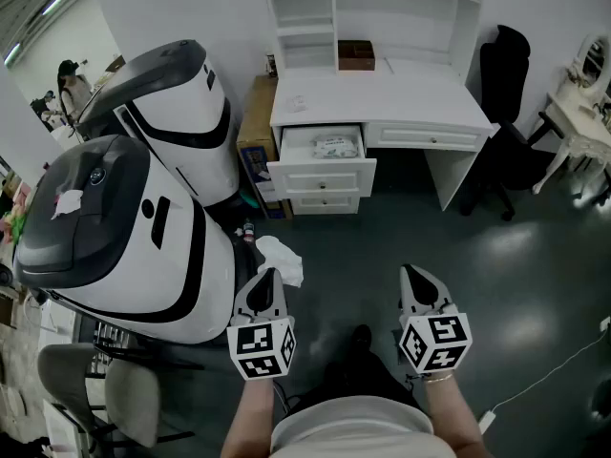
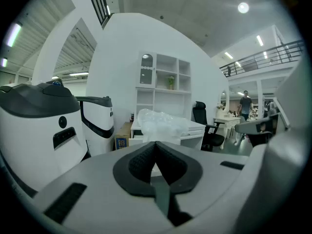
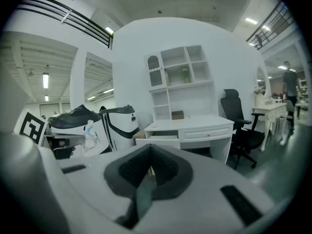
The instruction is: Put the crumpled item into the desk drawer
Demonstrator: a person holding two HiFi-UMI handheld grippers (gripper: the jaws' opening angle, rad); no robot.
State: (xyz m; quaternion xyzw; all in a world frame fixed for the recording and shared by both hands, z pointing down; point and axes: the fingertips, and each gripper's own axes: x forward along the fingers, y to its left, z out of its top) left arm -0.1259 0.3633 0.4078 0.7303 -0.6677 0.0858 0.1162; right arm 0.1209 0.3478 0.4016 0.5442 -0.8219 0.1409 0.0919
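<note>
Our left gripper (image 1: 270,277), lower centre of the head view, is clamped on the crumpled item (image 1: 283,259), a wad of thin, whitish plastic film. In the left gripper view the film billows just past the closed jaw tips. Our right gripper (image 1: 412,273) rides alongside at lower right, jaws pressed together with nothing between them. Further up the frame, across the dark floor, the desk drawer (image 1: 322,176) stands pulled open at the white desk (image 1: 382,98), with a flat packet (image 1: 334,145) lying inside. We judge the film near weightless, soft, springy and a little slick. A firm pinch on a bunched fold should suit it — though it may puff up once let go.
</note>
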